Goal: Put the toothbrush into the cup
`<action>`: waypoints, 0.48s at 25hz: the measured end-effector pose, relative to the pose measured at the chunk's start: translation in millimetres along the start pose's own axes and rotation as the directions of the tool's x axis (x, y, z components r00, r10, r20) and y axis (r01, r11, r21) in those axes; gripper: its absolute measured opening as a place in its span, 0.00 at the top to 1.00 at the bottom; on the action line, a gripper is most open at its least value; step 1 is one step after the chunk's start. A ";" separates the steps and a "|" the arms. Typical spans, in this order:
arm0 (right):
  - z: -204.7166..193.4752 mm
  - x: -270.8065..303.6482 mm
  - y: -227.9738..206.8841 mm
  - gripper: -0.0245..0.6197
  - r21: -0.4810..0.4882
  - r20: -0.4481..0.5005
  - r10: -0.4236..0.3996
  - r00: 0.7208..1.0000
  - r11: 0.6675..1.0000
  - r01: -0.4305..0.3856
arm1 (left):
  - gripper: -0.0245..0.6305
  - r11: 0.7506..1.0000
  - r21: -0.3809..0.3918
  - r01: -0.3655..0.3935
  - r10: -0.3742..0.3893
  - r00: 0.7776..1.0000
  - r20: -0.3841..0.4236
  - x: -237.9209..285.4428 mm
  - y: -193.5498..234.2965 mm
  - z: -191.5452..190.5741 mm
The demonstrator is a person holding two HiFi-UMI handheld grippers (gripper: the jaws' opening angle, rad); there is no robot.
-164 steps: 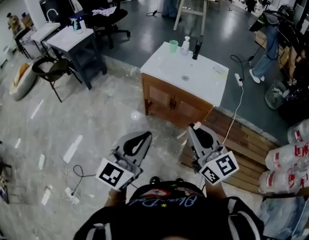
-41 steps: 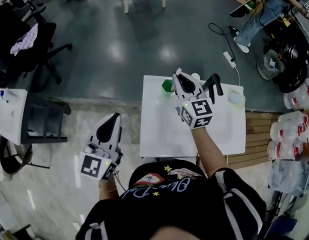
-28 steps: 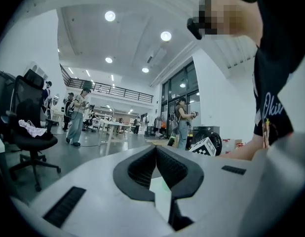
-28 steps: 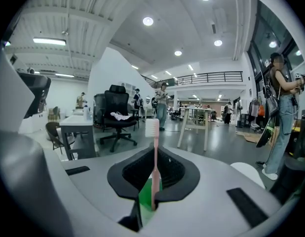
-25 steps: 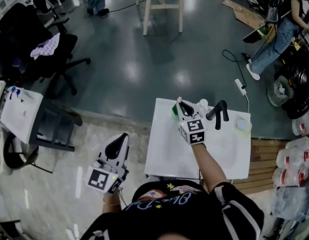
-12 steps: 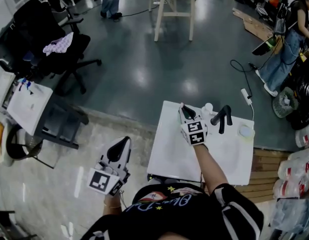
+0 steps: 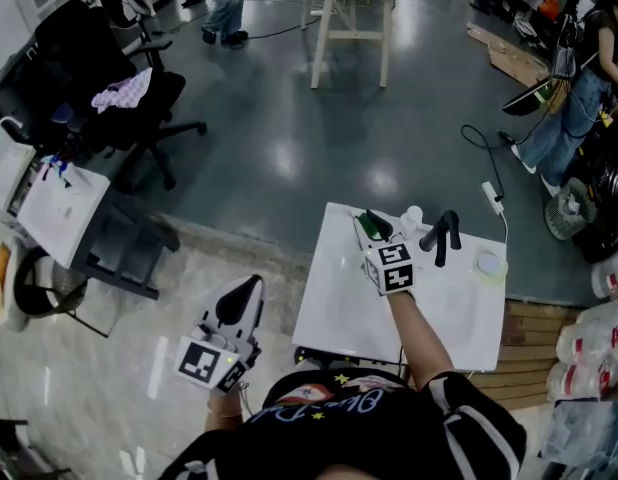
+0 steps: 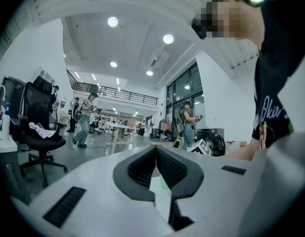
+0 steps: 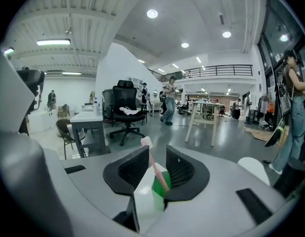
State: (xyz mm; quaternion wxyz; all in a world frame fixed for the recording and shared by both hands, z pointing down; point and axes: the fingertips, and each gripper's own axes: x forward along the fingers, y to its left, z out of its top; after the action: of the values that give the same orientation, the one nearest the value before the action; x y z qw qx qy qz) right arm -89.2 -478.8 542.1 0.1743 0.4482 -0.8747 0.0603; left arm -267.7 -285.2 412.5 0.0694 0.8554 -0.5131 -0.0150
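Observation:
A green cup (image 9: pixel 160 185) stands at the back left of the white sink counter (image 7: pixel 334 308). A pink toothbrush (image 9: pixel 155 168) leans in it, white head up. My right gripper (image 9: pixel 157 154) is open, one jaw on each side of the toothbrush shaft just above the cup. From the head view, my right gripper (image 7: pixel 367 218) covers most of the cup (image 7: pixel 369 230), and the toothbrush is not visible there. My left gripper (image 7: pixel 249 283) hangs off the counter's left side over the floor. In its own view my left gripper (image 8: pixel 155 150) is shut with nothing in it.
On the counter's back edge are a white pump bottle (image 7: pixel 413 215), a black faucet (image 7: pixel 444 235) and a round pale dish (image 7: pixel 488 262). A black office chair (image 7: pixel 119 98) and a small white table (image 7: pixel 59 198) stand left. A person (image 7: pixel 579 88) stands far right.
The person has walked up to the sink counter. My right gripper reached to the green cup and now stays there with only small shifts. The left gripper stays low at the left.

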 end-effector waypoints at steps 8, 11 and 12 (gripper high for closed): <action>44.0 -43.7 -1.7 0.84 0.092 0.149 0.009 0.989 0.996 -0.023 | 0.96 0.998 0.018 0.065 -0.065 0.998 0.017 19.7 -14.0 6.6; 55.7 -64.9 1.6 0.86 0.113 0.194 0.020 0.981 0.993 -0.043 | 0.96 0.995 0.026 0.094 -0.094 0.995 0.015 29.6 -19.1 8.8; 58.5 -71.4 2.5 0.89 0.120 0.206 0.026 0.978 0.991 -0.051 | 0.96 0.994 0.029 0.104 -0.104 0.994 0.015 34.0 -20.9 9.6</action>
State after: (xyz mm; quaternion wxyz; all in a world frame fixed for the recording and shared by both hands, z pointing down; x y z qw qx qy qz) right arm -67.5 -438.1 462.0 0.0541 0.4450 -0.8910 0.0718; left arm -234.3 -306.4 401.8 0.0521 0.8817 -0.4685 -0.0183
